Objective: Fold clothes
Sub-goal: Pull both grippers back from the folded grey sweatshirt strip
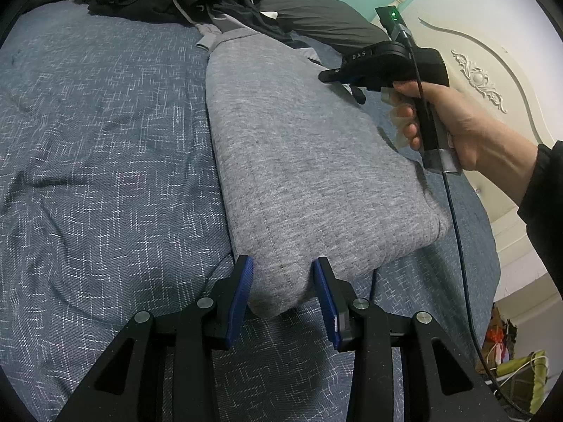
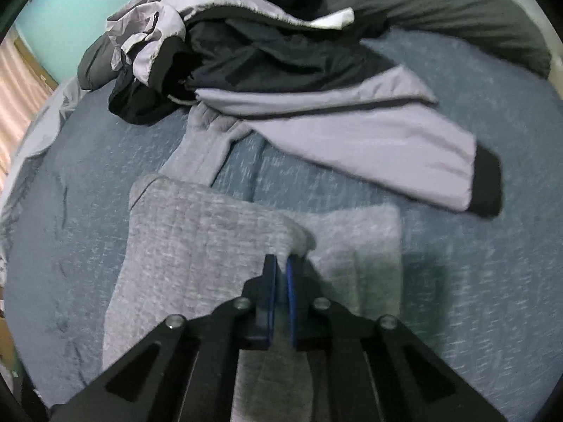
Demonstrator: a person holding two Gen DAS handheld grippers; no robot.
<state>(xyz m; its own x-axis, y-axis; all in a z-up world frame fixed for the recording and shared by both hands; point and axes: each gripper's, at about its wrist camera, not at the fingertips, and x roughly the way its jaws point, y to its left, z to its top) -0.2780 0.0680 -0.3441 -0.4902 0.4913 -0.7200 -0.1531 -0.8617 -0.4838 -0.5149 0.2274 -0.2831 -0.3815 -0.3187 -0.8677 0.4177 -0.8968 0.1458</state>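
While the grey garment (image 1: 299,161) lies on the bed (image 1: 98,133), its long axis running from frame bottom to upper centre, the left claw (image 1: 283,281) gapes wide astride its near corner, gripping nothing. The right claw (image 2: 280,274), pinched nearly closed, grips a raised fold in the right wrist view, which alone shows the jacket (image 2: 316,81) at frame top spread beyond.

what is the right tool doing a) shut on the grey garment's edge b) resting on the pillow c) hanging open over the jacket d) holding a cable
a: the right tool has its blue fingers nearly closed on a raised fold of the grey garment.
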